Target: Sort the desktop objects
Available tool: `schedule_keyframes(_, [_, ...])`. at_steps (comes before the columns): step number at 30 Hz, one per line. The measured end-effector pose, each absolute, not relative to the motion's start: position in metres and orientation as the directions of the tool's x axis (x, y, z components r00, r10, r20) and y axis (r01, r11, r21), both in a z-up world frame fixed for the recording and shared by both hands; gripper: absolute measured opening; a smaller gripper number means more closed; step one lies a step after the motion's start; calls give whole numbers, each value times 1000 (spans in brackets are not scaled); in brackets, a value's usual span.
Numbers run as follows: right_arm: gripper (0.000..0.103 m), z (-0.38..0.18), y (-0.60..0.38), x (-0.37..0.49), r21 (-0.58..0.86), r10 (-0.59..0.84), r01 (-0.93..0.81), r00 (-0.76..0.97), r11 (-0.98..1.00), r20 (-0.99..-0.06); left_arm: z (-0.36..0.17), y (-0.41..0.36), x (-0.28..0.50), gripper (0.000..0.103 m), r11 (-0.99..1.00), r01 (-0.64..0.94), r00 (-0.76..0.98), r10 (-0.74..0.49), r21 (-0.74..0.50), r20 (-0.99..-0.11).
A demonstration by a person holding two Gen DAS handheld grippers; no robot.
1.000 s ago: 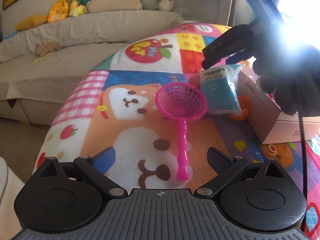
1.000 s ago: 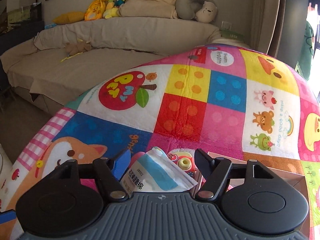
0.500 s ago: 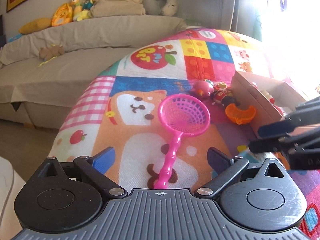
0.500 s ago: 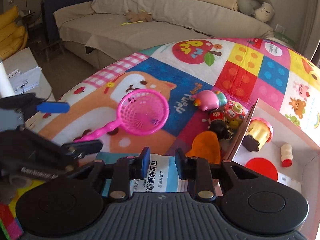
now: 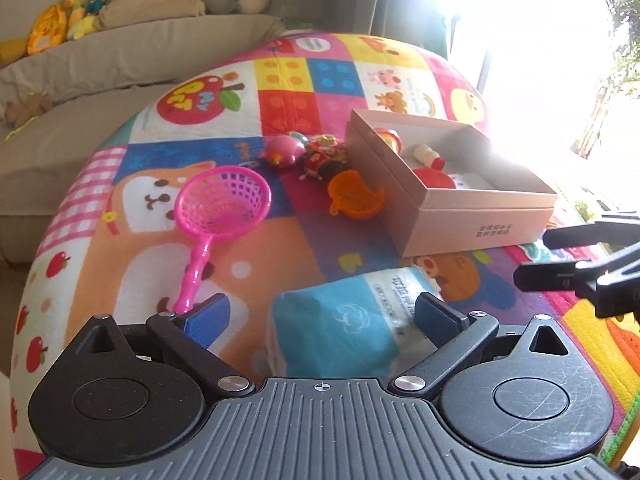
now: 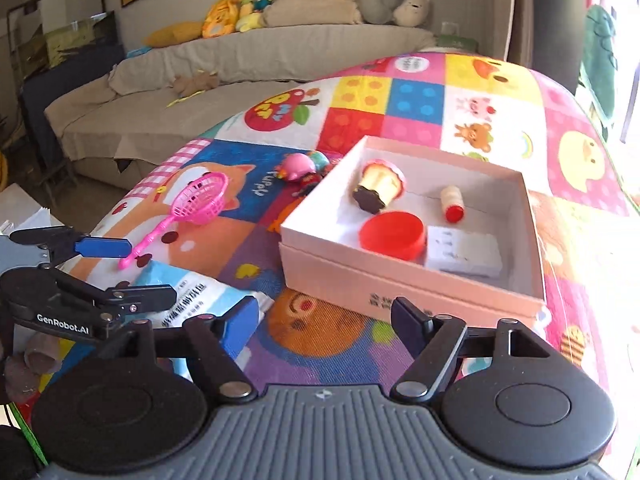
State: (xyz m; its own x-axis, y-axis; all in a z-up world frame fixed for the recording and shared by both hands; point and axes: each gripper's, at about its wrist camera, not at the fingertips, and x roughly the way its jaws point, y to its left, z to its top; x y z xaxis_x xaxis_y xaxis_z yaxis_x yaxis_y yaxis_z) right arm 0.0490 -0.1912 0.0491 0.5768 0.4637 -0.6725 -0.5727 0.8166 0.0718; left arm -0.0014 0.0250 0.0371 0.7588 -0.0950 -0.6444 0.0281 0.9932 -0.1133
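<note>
A blue and white soft pack [image 5: 340, 320] lies on the colourful play mat near its front edge. My left gripper [image 5: 320, 316] hovers over it, open, one finger on each side and neither pad pressing. My right gripper [image 6: 326, 322] is just right of the pack [image 6: 200, 296]; its jaws are opening with nothing between them. A pink box [image 6: 400, 280] holds a cupcake toy [image 6: 378, 186], a small bottle [image 6: 452, 202], a red round lid [image 6: 394, 234] and a white packet [image 6: 464, 256]. The right gripper [image 5: 536, 258] also shows at the right edge of the left wrist view.
A pink toy strainer [image 5: 222, 204] lies left of the pack. An orange toy [image 5: 352, 196], a pink toy [image 5: 280, 150] and a red figure [image 5: 324, 156] sit against the box's left side. A beige sofa [image 6: 240, 64] with plush toys stands behind the mat.
The right gripper carried the pack from beside the box to the mat's front, then let it go and opened. The left gripper swung right, so the pack now lies between its fingers.
</note>
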Motion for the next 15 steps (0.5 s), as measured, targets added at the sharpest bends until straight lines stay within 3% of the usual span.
schedule_keyframes(6, [88, 21, -195, 21, 135, 534, -657, 457, 741, -711, 40, 2, 0, 102, 985, 88, 713, -165, -146, -681])
schedule_keyframes(12, [96, 9, -192, 13, 80, 504, -656, 489, 750, -712, 49, -16, 2, 102, 937, 164, 637, -340, -309, -692])
schedule_keyframes(15, [98, 6, -199, 16, 77, 480, -619, 518, 782, -708, 54, -26, -2, 102, 929, 193, 625, -364, -314, -691])
